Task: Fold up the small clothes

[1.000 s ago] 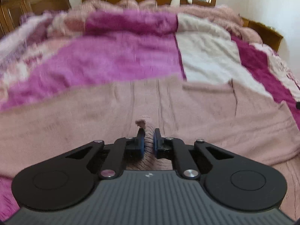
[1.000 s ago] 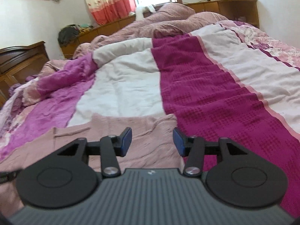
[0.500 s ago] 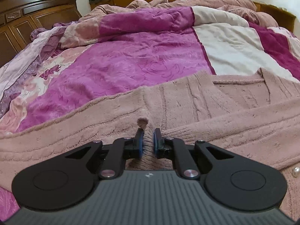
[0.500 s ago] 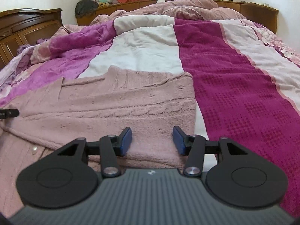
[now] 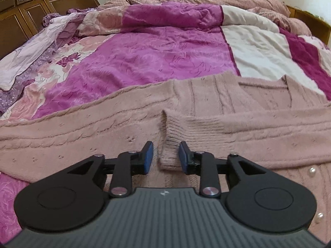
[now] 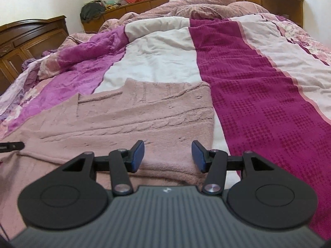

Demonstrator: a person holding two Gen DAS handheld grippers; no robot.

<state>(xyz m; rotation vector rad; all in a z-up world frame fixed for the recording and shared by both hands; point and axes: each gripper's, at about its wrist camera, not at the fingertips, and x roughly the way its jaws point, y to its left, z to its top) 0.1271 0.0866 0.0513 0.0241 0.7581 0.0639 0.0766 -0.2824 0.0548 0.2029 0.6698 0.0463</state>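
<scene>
Left wrist view: a pink knit cardigan (image 5: 206, 111) lies flat across the near part of the bed (image 5: 157, 62), on a quilt of magenta, white and pink panels. 1 sleeve is folded across the body, and its ribbed cuff (image 5: 168, 144) sits between the blue pads of the left claw (image 5: 164, 157). That claw's jaws are opening; a gap shows on the left pad's side, while the right pad stands close against the knit, so the cuff looks released rather than gripped. Pearl buttons (image 5: 311, 172) show at the lower right.

Right wrist view: the right claw (image 6: 168, 156) stands at a medium gap and holds nothing; it hovers over the cardigan's right edge (image 6: 209, 124), just beside the dark magenta stripe of the quilt.

Progress, as judged: the fold is at an early stage. 1 sleeve is laid in. Whether the other sleeve is folded cannot be told from these views. The body folds appear still to come, and no finished stack is visible.

Markings: no brand, label or legible writing on the garment or bedding. Each claw housing carries a small pale emblem (image 5: 164, 192), too small to read.
</scene>
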